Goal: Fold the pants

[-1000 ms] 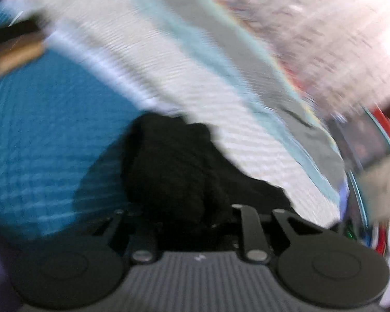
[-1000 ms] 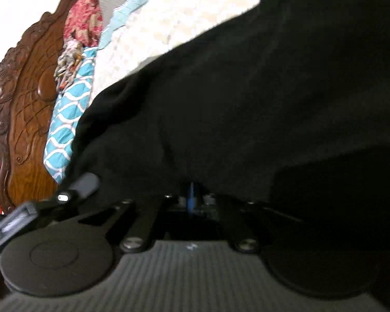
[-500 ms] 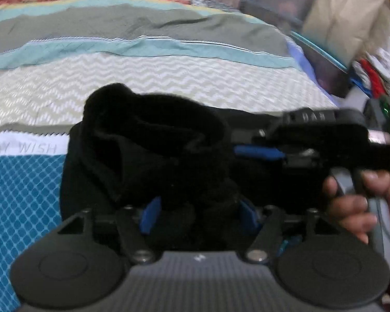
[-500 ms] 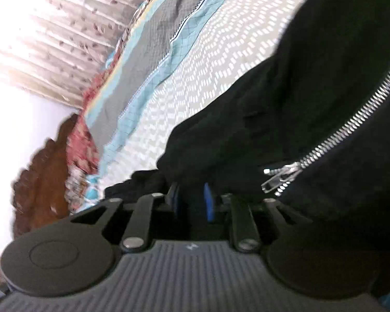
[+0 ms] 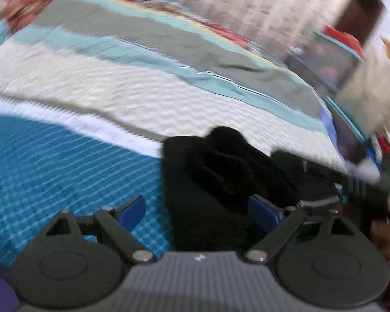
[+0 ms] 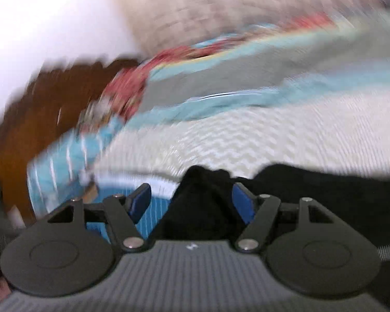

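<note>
Pants (image 5: 221,182), black, bunched on striped bedspread (image 5: 117,96) | left tongs (image 5: 197,208) opening, pads off cloth | right tongs (image 6: 192,200) opening, fold between, unpressed | wooden headboard (image 6: 39,109) far left | boxes (image 5: 351,78) beside bed

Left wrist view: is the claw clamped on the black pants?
No. The left claw has its blue fingers spread wide and opening, pressing on nothing, with the black pants lying bunched on the bedspread.

Both jaws opening, clear of the black pants (image 5: 221,182) now.
</note>
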`<state>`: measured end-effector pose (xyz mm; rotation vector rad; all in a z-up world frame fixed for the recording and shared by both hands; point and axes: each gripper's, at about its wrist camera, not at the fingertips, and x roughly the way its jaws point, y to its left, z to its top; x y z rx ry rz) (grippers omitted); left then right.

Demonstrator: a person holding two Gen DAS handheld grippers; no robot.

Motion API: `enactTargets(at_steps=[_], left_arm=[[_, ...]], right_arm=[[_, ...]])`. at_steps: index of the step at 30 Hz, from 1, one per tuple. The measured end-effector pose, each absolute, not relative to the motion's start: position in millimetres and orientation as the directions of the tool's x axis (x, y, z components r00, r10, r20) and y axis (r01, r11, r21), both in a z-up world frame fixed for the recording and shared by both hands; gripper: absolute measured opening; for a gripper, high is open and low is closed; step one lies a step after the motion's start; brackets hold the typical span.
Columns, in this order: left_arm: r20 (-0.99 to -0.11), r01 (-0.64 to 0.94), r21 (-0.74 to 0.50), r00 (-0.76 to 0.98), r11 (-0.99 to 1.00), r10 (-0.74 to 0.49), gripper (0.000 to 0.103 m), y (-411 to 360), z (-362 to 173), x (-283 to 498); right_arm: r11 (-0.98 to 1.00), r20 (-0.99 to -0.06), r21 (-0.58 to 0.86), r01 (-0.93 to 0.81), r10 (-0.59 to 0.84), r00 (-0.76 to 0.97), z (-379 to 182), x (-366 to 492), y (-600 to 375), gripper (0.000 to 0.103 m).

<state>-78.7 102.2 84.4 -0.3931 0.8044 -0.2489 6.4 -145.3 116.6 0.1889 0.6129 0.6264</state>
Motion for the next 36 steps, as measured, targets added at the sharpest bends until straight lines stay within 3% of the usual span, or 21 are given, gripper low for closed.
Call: enactTargets(at_steps=[4, 5, 6, 8, 11, 13, 15, 17, 20, 25, 27, 30, 33, 36], left_arm=[[-0.639, 0.013, -0.480, 0.680, 0.877, -0.359, 0.088, 117.4, 80.7, -72.3], [-0.640, 0.010, -0.488, 0.675, 0.873, -0.366, 0.088, 118.1, 79.4, -69.6], [-0.642, 0.010, -0.492, 0.671, 0.871, -0.371, 0.088, 117.5, 78.1, -66.6], [-0.645, 0.014, -0.494, 0.665, 0.870, -0.377, 0.087, 114.8, 76.4, -63.4], [-0.635, 0.048, -0.504, 0.656, 0.862, -0.407, 0.087, 104.7, 76.1, -57.6], [-0.630, 0.086, -0.499, 0.647, 0.862, -0.429, 0.087, 92.8, 76.4, -50.4], [-0.627, 0.129, -0.487, 0.637, 0.864, -0.449, 0.087, 76.7, 76.7, -41.4], [-0.630, 0.166, -0.479, 0.619, 0.862, -0.469, 0.087, 59.3, 76.2, -31.0], [-0.642, 0.225, -0.460, 0.585, 0.859, -0.497, 0.082, 26.9, 76.8, -11.9], [-0.649, 0.327, -0.389, 0.566, 0.861, -0.508, 0.077, -24.9, 77.9, 18.9], [-0.666, 0.351, -0.380, 0.539, 0.856, -0.517, 0.072, -41.1, 70.4, 30.0], [-0.736, 0.410, -0.374, 0.413, 0.832, -0.535, 0.069, -68.1, 41.1, 39.7], [-0.772, 0.516, -0.198, 0.441, 0.833, -0.457, 0.072, -91.8, 26.6, 18.5], [-0.804, 0.541, -0.131, 0.432, 0.831, -0.408, 0.075, -102.7, 33.2, 7.4]], right_arm=[[0.774, -0.567, -0.010, -0.634, 0.517, 0.641, 97.2, -13.7, -104.6, 0.070], [0.762, -0.586, -0.047, -0.645, 0.502, 0.636, 87.0, -15.8, -105.6, 0.055], [0.759, -0.602, -0.062, -0.648, 0.489, 0.631, 78.2, -13.3, -104.3, 0.030], [0.827, -0.582, 0.041, -0.561, 0.476, 0.659, 83.8, -5.6, -116.7, 0.023], [0.876, -0.547, 0.355, -0.328, 0.479, 0.686, 105.1, 7.6, -179.1, 0.019], [0.895, -0.601, 0.411, -0.173, 0.409, 0.687, 103.4, 2.5, -211.6, 0.025], [0.902, -0.668, 0.422, -0.096, 0.381, 0.639, 93.8, -6.1, -229.9, 0.041], [0.898, -0.671, 0.438, -0.050, 0.364, 0.646, 90.9, -18.8, -247.2, 0.047], [0.906, -0.622, 0.422, -0.025, 0.309, 0.719, 102.4, -31.4, -270.0, 0.047], [0.905, -0.544, 0.392, 0.164, 0.084, 0.835, 108.2, -37.6, -335.8, 0.050], [0.875, -0.534, 0.406, 0.265, -0.008, 0.845, 104.7, -44.8, -367.6, 0.063], [0.806, -0.550, 0.433, 0.403, -0.117, 0.827, 98.1, -59.4, -402.8, 0.070], [0.730, -0.588, 0.489, 0.477, -0.127, 0.799, 82.2, -67.9, -429.6, 0.078], [0.687, -0.602, 0.543, 0.484, -0.084, 0.794, 66.3, -65.4, -444.7, 0.078]])
